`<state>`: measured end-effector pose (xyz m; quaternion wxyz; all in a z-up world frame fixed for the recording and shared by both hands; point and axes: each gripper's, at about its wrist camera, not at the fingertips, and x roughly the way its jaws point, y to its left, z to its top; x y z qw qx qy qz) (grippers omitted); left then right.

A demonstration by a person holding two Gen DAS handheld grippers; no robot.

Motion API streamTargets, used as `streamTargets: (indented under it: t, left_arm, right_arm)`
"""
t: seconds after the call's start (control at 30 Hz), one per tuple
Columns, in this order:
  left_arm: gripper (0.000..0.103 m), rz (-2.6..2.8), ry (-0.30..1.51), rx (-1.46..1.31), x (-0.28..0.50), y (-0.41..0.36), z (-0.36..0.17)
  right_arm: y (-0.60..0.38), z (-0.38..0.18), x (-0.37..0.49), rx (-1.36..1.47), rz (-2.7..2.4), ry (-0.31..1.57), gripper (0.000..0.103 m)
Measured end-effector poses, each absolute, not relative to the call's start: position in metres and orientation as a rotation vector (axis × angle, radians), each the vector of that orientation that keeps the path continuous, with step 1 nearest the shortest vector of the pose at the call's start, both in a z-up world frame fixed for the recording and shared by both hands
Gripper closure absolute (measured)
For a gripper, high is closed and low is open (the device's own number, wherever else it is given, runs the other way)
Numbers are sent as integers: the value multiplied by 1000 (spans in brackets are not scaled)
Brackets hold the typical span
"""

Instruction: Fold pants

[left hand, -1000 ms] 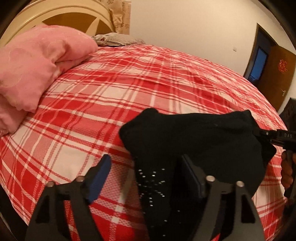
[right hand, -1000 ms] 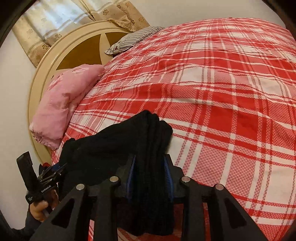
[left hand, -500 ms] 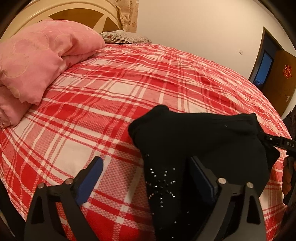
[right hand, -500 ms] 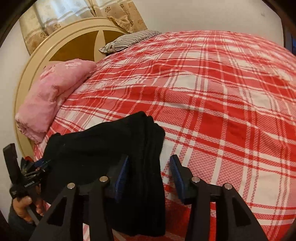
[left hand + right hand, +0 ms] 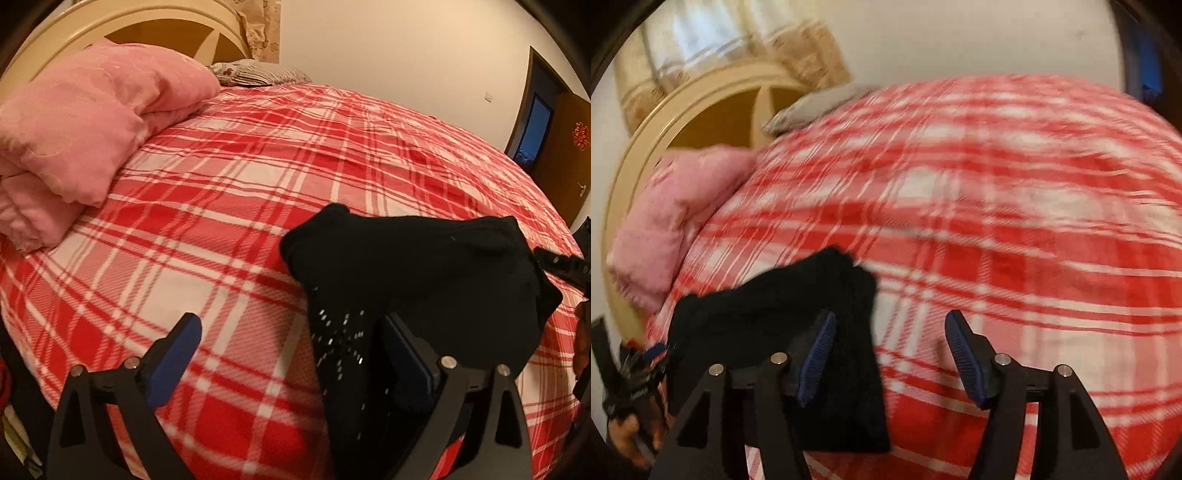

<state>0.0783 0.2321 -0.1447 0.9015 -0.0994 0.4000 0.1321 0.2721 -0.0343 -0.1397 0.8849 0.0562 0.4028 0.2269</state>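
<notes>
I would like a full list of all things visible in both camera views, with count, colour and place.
pants: one, black, folded, on the near edge of the bed
bedcover: one, red and white plaid, over the bed
quilt: one, pink, bundled by the headboard
pillow: one, grey patterned, at the bed's head
headboard: one, cream, round
curtain: beige, behind the headboard
door: one, brown, far right
left gripper: black, blue fingers, open
right gripper: black, blue fingers, open

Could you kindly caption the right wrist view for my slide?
Open right gripper beside the folded black pants on the red plaid bedspread.
</notes>
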Motion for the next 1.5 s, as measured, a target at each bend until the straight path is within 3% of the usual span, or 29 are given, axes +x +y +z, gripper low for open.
streamTargets:
  t: [0.63, 1.5]
  left_arm:
    - [0, 240, 552, -128, -5, 171, -41]
    - [0, 246, 531, -102, -19, 161, -32]
  right_arm:
    - [-53, -32, 97, -35, 506, 492, 39]
    - [-58, -25, 89, -26, 519, 473, 38]
